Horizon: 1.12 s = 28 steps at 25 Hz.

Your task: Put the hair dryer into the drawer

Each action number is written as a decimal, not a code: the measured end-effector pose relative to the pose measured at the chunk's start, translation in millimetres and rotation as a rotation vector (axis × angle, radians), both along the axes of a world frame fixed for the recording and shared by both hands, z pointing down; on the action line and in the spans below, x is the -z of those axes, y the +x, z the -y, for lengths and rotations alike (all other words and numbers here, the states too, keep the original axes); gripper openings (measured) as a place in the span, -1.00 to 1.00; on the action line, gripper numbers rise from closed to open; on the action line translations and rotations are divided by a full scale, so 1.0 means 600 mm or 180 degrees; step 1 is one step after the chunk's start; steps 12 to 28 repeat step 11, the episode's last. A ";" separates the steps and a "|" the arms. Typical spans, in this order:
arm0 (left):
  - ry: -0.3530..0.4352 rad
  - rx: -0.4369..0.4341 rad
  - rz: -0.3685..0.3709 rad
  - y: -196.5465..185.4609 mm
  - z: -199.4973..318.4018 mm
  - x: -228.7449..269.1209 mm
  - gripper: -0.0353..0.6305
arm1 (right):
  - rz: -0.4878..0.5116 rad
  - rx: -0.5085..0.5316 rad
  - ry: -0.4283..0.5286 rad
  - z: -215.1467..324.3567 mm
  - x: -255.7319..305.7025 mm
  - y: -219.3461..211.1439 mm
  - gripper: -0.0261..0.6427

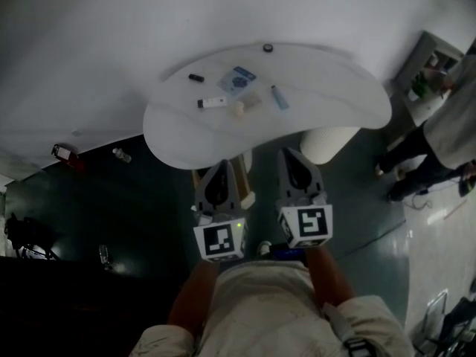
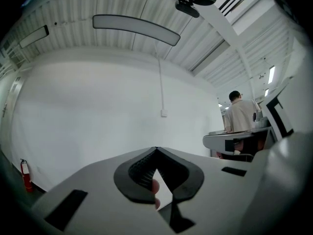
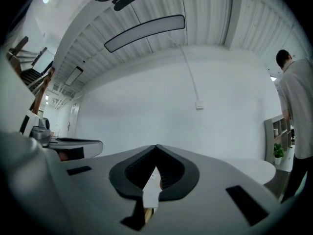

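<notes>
No hair dryer and no drawer shows in any view. In the head view my left gripper (image 1: 221, 165) and right gripper (image 1: 291, 155) are held side by side in front of the person's chest. Both point at the near edge of a white curved table (image 1: 335, 103). Each gripper's jaws meet at the tips with nothing between them. The left gripper view looks along the shut left gripper (image 2: 156, 149) at a bare white wall. The right gripper view shows the shut right gripper (image 3: 156, 146) facing the same wall.
On the table lie a blue-and-white packet (image 1: 237, 80), a white stick (image 1: 212, 103), a blue tube (image 1: 280, 97) and small black items (image 1: 195, 77). A white cylinder (image 1: 327, 143) stands under the table. Another person (image 1: 439, 125) stands at the right. Bottles (image 1: 121, 155) lie on the dark floor.
</notes>
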<state>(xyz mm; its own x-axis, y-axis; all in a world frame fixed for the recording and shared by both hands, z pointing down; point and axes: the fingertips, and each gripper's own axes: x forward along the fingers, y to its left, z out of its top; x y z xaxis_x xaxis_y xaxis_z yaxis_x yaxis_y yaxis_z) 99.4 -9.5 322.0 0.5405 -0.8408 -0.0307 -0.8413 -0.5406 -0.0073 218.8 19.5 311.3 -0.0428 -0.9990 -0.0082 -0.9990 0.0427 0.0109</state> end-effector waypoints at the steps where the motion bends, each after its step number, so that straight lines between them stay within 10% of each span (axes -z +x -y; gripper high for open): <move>1: -0.0003 -0.0005 -0.0006 0.002 -0.002 0.001 -0.89 | -0.0005 -0.0008 0.0014 -0.002 0.001 0.005 -0.90; 28: -0.0014 0.0012 -0.0074 0.009 -0.009 -0.007 -0.89 | -0.0065 -0.0050 0.0154 -0.012 0.001 0.028 -0.90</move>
